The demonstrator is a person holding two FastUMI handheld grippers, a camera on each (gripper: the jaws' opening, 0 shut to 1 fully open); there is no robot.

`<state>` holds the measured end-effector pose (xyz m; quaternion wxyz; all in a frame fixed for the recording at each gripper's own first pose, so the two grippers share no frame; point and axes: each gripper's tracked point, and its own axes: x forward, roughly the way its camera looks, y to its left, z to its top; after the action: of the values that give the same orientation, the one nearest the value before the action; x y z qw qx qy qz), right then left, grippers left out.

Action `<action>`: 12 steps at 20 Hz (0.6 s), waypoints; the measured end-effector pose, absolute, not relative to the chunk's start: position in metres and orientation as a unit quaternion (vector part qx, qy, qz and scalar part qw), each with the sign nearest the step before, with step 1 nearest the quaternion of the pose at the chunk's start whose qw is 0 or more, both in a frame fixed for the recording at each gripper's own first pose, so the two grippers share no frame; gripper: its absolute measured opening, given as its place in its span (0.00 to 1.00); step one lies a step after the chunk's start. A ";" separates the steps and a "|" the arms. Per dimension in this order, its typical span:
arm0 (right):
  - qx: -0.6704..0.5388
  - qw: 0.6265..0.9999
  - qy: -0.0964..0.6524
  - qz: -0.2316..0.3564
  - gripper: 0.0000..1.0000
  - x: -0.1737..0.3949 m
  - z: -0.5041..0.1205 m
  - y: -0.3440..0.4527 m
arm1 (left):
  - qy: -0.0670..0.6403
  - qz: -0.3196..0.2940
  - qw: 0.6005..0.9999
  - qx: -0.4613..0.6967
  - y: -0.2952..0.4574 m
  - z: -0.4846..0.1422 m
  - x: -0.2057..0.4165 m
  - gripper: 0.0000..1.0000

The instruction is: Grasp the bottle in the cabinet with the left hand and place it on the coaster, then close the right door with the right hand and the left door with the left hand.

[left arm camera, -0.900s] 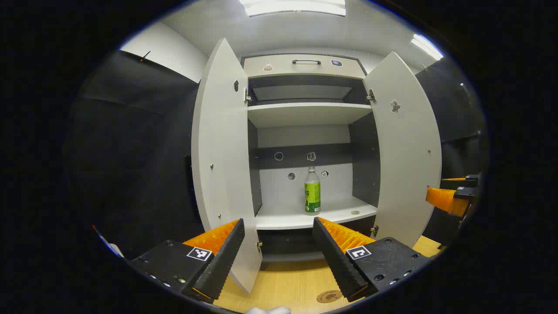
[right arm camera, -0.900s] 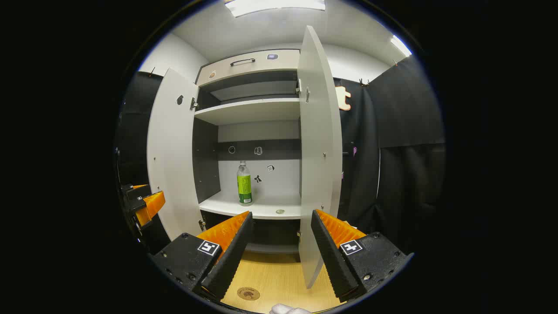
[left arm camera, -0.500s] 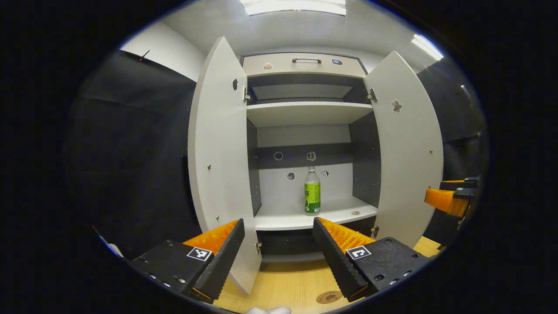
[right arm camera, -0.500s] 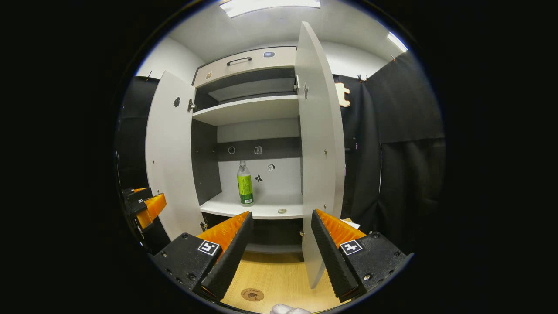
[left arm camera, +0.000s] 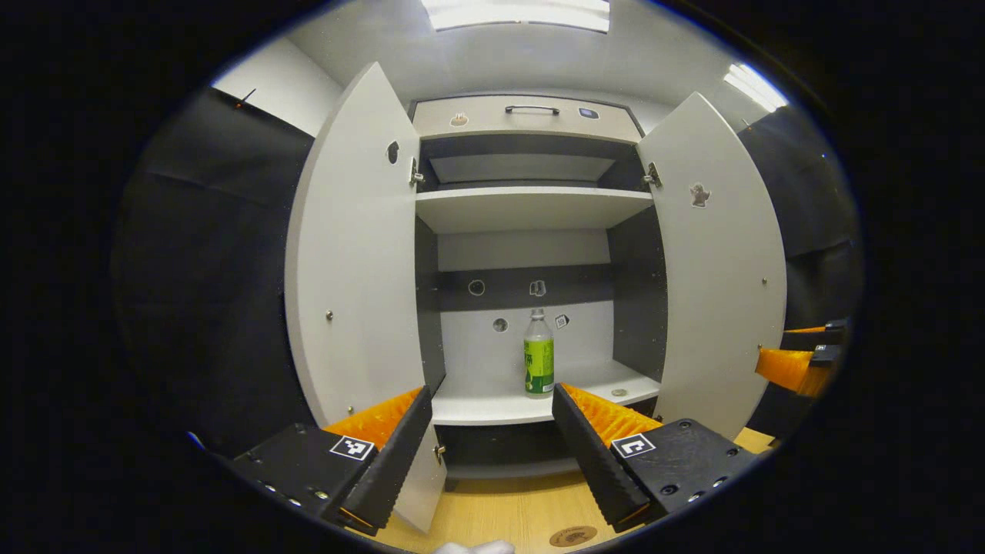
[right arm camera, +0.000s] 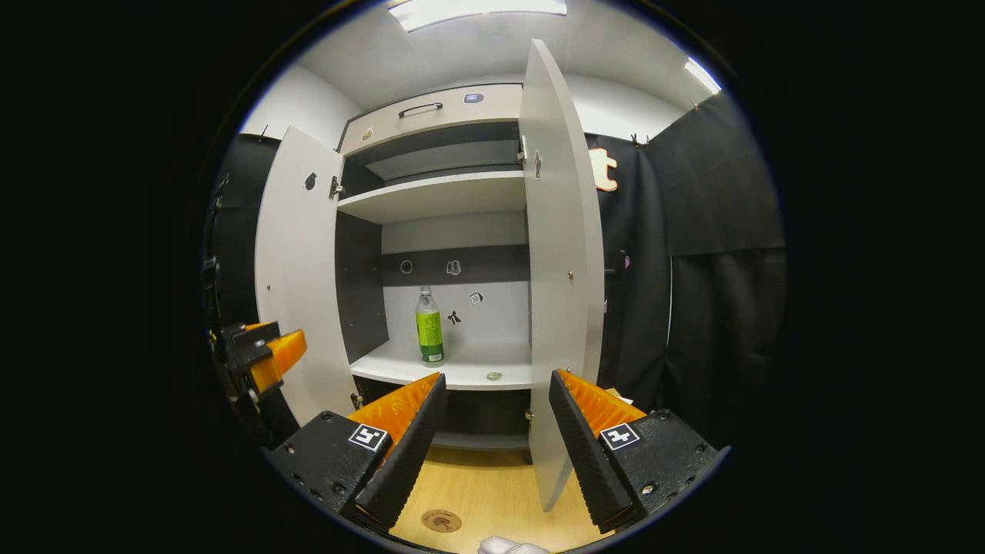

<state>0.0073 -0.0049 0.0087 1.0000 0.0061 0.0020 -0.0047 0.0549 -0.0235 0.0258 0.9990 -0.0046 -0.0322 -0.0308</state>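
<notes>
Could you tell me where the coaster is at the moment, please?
The coaster lies on the wooden tabletop before the open cabinet, low in both views, below the bottle's shelf.

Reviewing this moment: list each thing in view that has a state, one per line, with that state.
Left door: open.
Right door: open.
Drawer: shut.
Bottle: upright on the lower shelf, capped, ungrasped.
Coaster: bare, on the table.
Left gripper: open, empty.
Right gripper: open, empty.

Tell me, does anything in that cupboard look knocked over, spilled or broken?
Nothing stands out. The bottle stands upright on the lower shelf, with no spill around it. Both doors hang open and look straight. The coaster lies flat on the table.
</notes>
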 end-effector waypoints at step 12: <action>-0.031 0.999 -0.003 -0.002 0.83 -0.002 0.029 0.013 | -0.094 -0.071 0.992 -0.033 -0.092 0.078 0.227 0.96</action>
<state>-0.0016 0.0128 0.0293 0.9995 -0.0315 -0.0032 -0.0020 0.2275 -0.0917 0.0779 0.9925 -0.0330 -0.0940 -0.0714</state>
